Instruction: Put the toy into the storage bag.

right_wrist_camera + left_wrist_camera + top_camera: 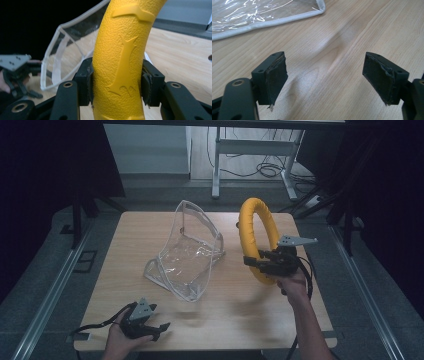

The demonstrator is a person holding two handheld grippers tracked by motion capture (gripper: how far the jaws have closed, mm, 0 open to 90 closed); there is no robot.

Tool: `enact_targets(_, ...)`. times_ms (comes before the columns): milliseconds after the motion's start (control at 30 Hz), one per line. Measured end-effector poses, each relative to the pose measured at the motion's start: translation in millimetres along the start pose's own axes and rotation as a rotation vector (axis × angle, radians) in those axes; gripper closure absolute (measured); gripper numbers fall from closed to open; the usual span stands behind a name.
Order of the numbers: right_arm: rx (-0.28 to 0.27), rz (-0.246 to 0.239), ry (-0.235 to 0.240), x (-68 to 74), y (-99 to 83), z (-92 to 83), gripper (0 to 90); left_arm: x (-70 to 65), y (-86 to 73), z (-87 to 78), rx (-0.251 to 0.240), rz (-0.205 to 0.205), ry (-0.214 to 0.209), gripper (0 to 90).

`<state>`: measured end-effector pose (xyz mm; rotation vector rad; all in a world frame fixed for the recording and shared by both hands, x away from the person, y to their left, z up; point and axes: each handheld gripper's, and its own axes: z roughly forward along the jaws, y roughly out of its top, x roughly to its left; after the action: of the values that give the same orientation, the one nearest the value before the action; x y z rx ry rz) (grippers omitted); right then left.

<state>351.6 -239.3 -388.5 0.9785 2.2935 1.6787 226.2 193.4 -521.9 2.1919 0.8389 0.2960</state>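
A yellow textured ring (256,236) stands upright above the table's right side. My right gripper (266,263) is shut on its lower part; in the right gripper view both black jaws press the yellow ring (119,62) from either side. A clear plastic zip bag with grey trim (186,251) stands open at the table's middle. My left gripper (156,329) rests low at the near left edge, open with nothing between its pads (275,75). A corner of the clear bag (262,15) lies ahead of it on the wood.
The wooden table (225,315) has bare surface in front and to the left of the bag. Behind it are a white desk frame (250,155) and cables on the floor. Metal rails (50,290) run along both sides of the table.
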Motion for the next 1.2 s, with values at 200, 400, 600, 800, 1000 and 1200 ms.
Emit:
enact_targets(200,-0.064,0.015,-0.009,2.8,-0.7,1.4,51.9,-0.3,0.0,0.0,-0.004,-0.005,0.005,19.7)
enact_targets(400,-0.104,0.032,-0.007,5.6,-1.4,3.2,51.9,-0.4,-0.1,0.7,-0.004,-0.005,0.007,19.6)
enact_targets(600,-0.152,0.049,-0.010,8.6,-3.1,6.1,51.8,-0.7,-0.5,1.0,0.000,0.000,0.008,19.6)
enact_targets(800,-0.199,0.062,-0.001,9.1,-3.0,7.7,51.8,-0.6,-0.5,1.1,0.000,-0.001,0.009,19.6)
enact_targets(1000,-0.216,0.078,0.007,10.0,-3.5,11.8,51.8,-0.7,-0.7,1.1,0.003,0.002,0.010,19.7)
enact_targets(1200,-0.236,0.076,0.010,11.3,-3.9,16.4,51.7,-0.7,-0.8,1.4,0.004,0.002,0.008,19.6)
